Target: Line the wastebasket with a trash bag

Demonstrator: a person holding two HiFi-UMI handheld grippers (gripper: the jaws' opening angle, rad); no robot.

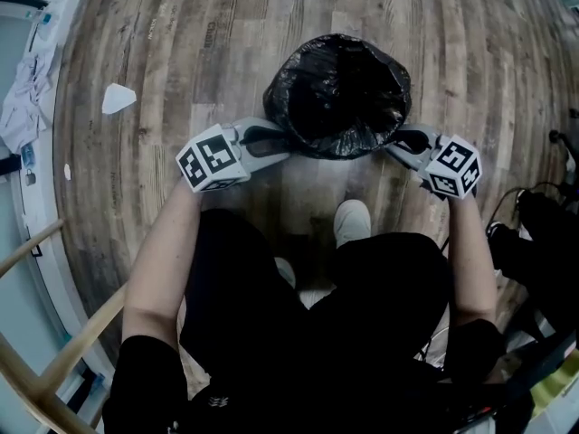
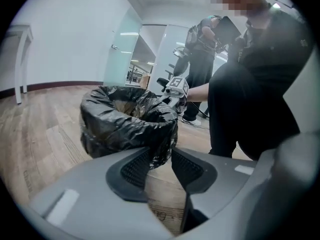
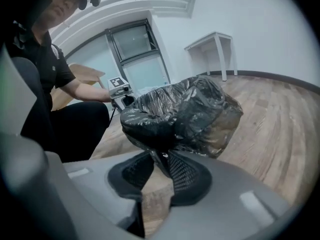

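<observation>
Closest to the lens, dark trousers [image 1: 362, 297] and a white shoe [image 1: 352, 221], crouched over a plank floor [image 1: 181, 52]. Just beyond, upright on the planks, wastebasket [image 3: 226, 126] already wearing the black trash bag [image 1: 339, 89]. Film draped into the well, turned out over the rim and hanging crumpled down the outside, tan wall glimpsed through it in the right gripper view.

At one side of that hanging skirt, left gripper [image 2: 161, 159]; at the opposite side, right gripper [image 3: 161, 159], both low at the hem. Left tongs plainly apart, a tail of film dangling between the pads, not pinched. Right tongs apart by only a sliver, a fold of film lodged between the tips and brushing one pad, seemingly not squeezed.

Looks like the seating step, close to done: overhang drawn down on both sides, hold loosened. To finish well:
- Keep both sides level, for an equal hang all round.
- Draw down along the wall rather than outwards, sparing the thin film a stretch or tear on the rim.
- Back straight off, without snagging the fold on the ribbed pads and lifting the bag off the rim.
- Check the near and far arcs, untouched by either tong, and press any slack into the well.
</observation>
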